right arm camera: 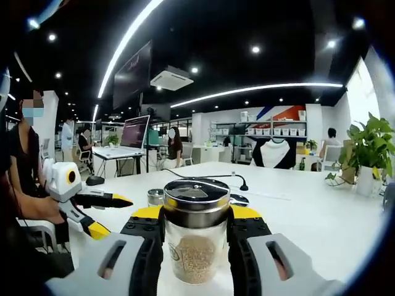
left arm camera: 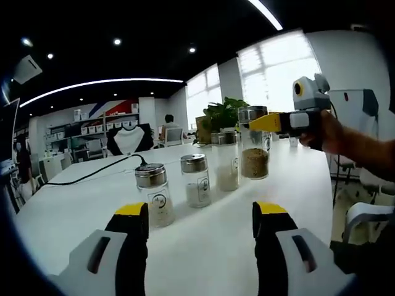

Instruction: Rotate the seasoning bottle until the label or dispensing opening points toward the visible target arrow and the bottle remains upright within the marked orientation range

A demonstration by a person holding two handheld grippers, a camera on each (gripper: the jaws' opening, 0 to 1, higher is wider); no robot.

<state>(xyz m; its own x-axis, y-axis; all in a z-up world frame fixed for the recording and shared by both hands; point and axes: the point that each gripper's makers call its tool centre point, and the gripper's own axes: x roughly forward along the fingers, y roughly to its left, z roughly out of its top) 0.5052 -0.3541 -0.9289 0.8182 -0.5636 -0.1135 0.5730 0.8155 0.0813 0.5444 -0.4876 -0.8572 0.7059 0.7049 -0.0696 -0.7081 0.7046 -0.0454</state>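
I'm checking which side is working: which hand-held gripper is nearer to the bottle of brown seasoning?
The right. The right hand-held gripper has its jaws on both sides of the bottle of brown seasoning. The left hand-held gripper is open and apart from it, facing the bottle row.

The seasoning bottle [right arm camera: 196, 237] in the lower middle of the right gripper view was clear, glossy glass with a shiny metal cap, and its grains looked rough. The right gripper [right arm camera: 196, 231] was matt black plastic with yellow tips. The table [left arm camera: 80, 203] was smooth white with a soft shine.
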